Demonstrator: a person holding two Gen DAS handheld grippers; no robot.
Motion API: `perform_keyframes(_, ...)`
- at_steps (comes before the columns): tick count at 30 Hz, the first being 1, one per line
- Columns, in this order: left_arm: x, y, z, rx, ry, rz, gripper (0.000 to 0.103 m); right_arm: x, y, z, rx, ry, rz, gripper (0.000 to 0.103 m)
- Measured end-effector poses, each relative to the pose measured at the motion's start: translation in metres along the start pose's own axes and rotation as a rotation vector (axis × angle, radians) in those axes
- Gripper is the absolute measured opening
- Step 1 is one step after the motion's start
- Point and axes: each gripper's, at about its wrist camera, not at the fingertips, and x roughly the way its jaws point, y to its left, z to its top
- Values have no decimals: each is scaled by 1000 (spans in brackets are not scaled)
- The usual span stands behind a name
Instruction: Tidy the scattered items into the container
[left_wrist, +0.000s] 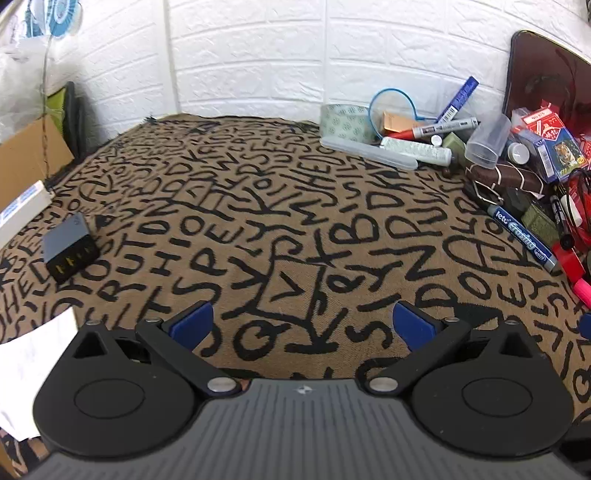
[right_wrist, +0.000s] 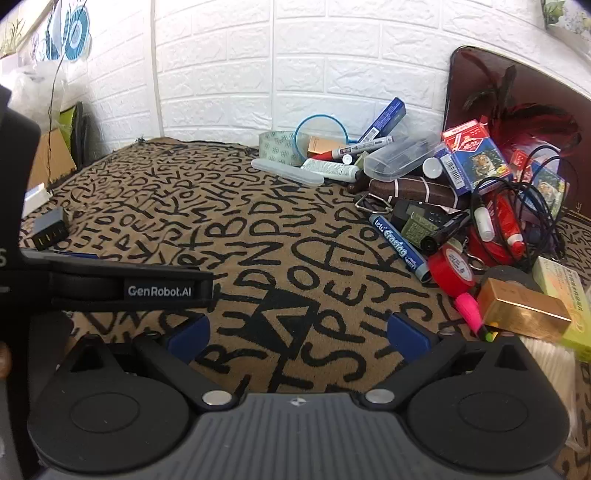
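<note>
So the table is covered with a brown cloth (left_wrist: 258, 221) printed all over with black letters, and behind it is a white brick-pattern wall (left_wrist: 258, 55). Off on the left side there's a small dark charger block (left_wrist: 70, 249) with a row of ports, sitting alone, plus a cardboard box (left_wrist: 26, 147) at the edge.

The scattered stuff is basically one big pile on the right. Back row: a roll of patterned tape (right_wrist: 282, 147), a blue ring (right_wrist: 321, 131), a frosted slim case (right_wrist: 288, 170) lying flat, a white tube (right_wrist: 330, 170), a red-and-white marker (right_wrist: 354, 149) and a clear plastic case (right_wrist: 400, 157). Closer in there's a brown wrapped bundle (right_wrist: 410, 190), blue playing-card boxes (right_wrist: 472, 162), a blue "Erasing" marker (right_wrist: 397, 247) pointing diagonally out of the heap, a red tape roll (right_wrist: 450, 271), a pink highlighter (right_wrist: 469, 306), a shiny gold box (right_wrist: 522, 308) and a tangle of black cable (right_wrist: 524, 206) over everything. A dark red tray-like thing (right_wrist: 498, 92) leans upright against the wall behind the pile; can't tell if that's the container.

The right hand-held gripper (right_wrist: 297, 336) has its blue pads spread wide with nothing between them, hovering over bare cloth. The highlighter and gold box are just beside its right pad; the rest of the pile is ahead and to the right.

The left hand-held gripper (left_wrist: 301, 321) is spread wide too, empty, over open cloth, with the pile well off to its right.
</note>
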Motion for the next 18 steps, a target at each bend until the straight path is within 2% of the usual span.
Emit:
perform_keyframes(11,14,-9,0,14,19,7,103,27,-8,2,50,-2,-15,103)
perform_keyframes(18,21,-12,1,9,-17,44,103,41,-19,1,111,-9,-22,103)
